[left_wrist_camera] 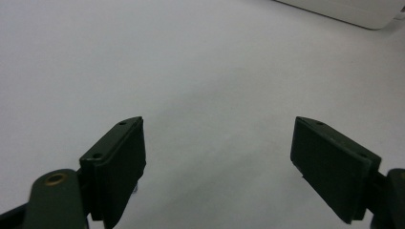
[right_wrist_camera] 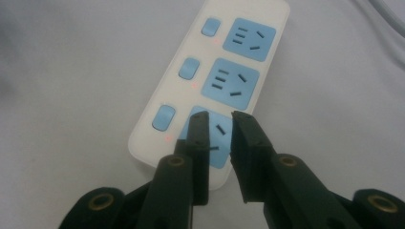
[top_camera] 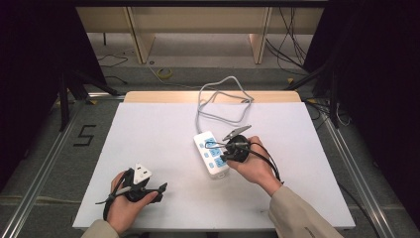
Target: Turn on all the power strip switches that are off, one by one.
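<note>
Left gripper [top_camera: 161, 191], jaws wide, rests near the white table's [top_camera: 148, 124] front edge, bare surface between it and the power strip [top_camera: 211, 154]. Right gripper [right_wrist_camera: 220, 119], jaws narrow, hovers over the smooth white strip's nearest blue socket [right_wrist_camera: 220, 136]; grey cable [top_camera: 220, 99] loops beyond.

A power strip [top_camera: 211, 154] lay on the desk [top_camera: 148, 139] a little right of its middle, its long axis running from near to far. Its cable [top_camera: 220, 101] led off the far end and looped toward the desk's back edge. The right tongs [top_camera: 221, 150] hung over the strip's middle, reaching in from its right; in the right gripper view they [right_wrist_camera: 219, 119] stood above the nearest of three sockets. The left tongs [top_camera: 161, 191] sat near the front left edge, well apart from the strip.
</note>
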A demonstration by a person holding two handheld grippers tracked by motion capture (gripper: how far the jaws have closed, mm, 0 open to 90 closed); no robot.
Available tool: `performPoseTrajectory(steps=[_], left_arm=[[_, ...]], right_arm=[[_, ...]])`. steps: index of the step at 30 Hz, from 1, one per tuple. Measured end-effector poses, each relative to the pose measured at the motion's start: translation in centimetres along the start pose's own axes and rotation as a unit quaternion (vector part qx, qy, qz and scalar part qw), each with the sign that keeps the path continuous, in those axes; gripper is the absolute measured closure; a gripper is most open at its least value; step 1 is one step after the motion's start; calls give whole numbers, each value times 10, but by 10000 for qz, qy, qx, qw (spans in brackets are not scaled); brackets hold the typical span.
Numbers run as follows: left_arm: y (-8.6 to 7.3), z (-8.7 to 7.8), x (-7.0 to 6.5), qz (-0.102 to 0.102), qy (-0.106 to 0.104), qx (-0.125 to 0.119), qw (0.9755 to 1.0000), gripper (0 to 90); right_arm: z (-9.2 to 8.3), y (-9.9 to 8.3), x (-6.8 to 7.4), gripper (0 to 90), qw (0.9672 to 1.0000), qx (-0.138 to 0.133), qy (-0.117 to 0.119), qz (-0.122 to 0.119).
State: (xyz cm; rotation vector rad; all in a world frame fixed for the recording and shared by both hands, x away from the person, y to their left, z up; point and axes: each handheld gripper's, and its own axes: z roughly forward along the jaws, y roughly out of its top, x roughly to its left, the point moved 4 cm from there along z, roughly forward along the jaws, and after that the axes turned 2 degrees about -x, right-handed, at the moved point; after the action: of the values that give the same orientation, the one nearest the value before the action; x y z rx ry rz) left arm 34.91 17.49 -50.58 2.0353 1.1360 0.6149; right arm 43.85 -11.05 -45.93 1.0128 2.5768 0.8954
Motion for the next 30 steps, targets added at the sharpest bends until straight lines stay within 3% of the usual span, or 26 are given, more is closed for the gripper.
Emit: performPoseTrajectory(steps=[19, 30], left_arm=[[-2, 1, 1, -22, -18, 39, 10000, 193], [-3, 2, 0, -49, -20, 62, 10000, 193]], right_arm=[[-23, -31, -24, 591, 9988, -325, -54, 353], [-36, -57, -45, 513, 9961, -537, -270, 642]])
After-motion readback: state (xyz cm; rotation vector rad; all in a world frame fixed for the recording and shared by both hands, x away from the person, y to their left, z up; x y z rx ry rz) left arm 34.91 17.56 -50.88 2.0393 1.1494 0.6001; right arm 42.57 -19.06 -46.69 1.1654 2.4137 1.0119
